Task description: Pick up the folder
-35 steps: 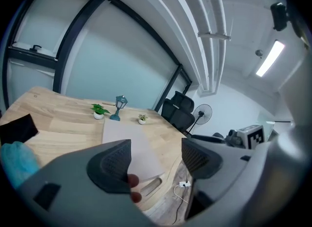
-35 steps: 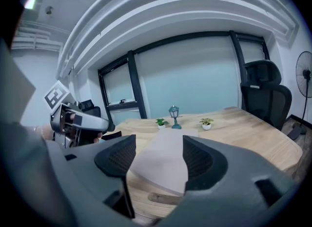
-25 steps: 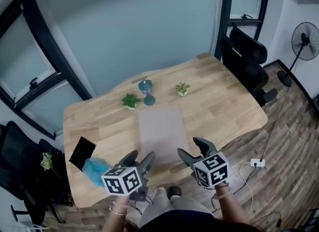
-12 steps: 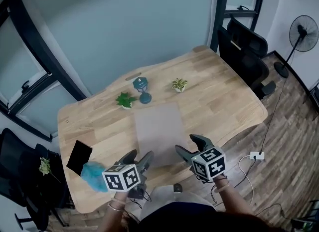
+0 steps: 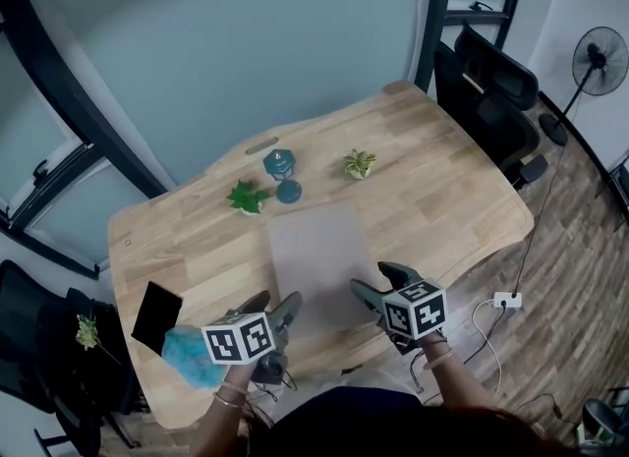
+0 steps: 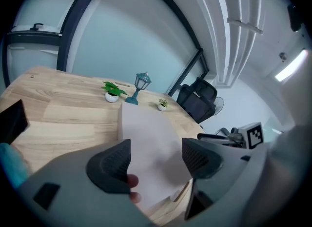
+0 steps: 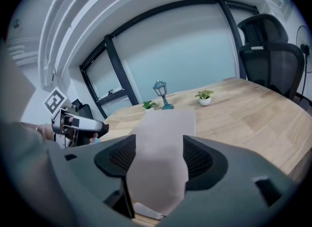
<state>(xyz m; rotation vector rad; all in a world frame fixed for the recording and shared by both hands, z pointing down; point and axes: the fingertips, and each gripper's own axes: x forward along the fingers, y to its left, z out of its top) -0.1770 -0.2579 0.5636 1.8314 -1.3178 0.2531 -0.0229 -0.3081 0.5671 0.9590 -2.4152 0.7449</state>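
A pale grey-pink folder (image 5: 319,258) lies flat in the middle of the wooden table (image 5: 452,199), its near edge close to the table's front edge. It also shows in the left gripper view as the folder (image 6: 146,138) and in the right gripper view as the folder (image 7: 163,143). My left gripper (image 5: 275,310) hovers open at the folder's near left corner. My right gripper (image 5: 381,281) hovers open at its near right corner. Neither touches the folder; nothing sits between either pair of jaws.
Behind the folder stand a small green plant (image 5: 248,198), a teal lantern figure (image 5: 283,175) and a second potted plant (image 5: 359,163). A black notebook (image 5: 155,315) and a blue fluffy object (image 5: 189,355) lie at the near left. Black office chairs (image 5: 496,91) stand at the right.
Both grippers have sunk toward the table's front edge and now sit closer to the folder's near corners. Their jaws stay apart as before.
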